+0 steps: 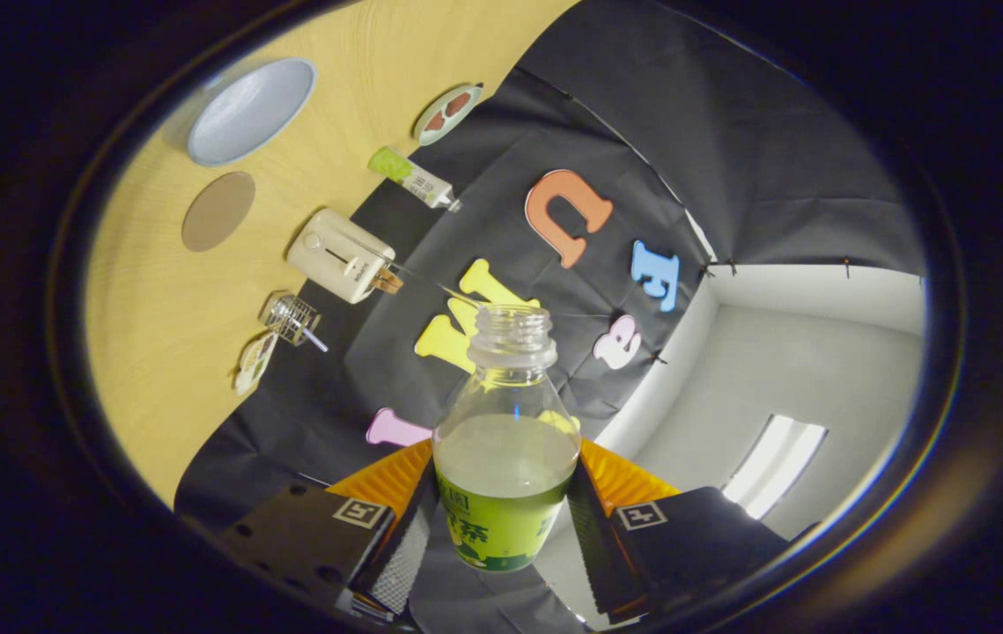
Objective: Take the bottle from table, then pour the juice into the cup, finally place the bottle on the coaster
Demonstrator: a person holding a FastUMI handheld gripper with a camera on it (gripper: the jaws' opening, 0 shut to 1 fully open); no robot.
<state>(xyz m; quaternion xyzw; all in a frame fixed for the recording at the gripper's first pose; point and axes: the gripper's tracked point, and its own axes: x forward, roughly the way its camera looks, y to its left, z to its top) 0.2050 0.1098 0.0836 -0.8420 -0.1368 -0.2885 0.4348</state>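
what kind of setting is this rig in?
Looks like a staged recording booth, not a home: black cloth wall behind a light wooden table set with props such as a blue bowl and a round coaster. The gripper is shut on an open juice bottle.

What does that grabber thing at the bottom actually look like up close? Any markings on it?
The gripper has two flat, wedge-shaped fingers with finely ribbed, textured inner faces. Behind each finger sits a blocky housing with small round holes, and each housing carries a small square black-and-white tag with a coded pattern. No cables or sleeve can be made out.
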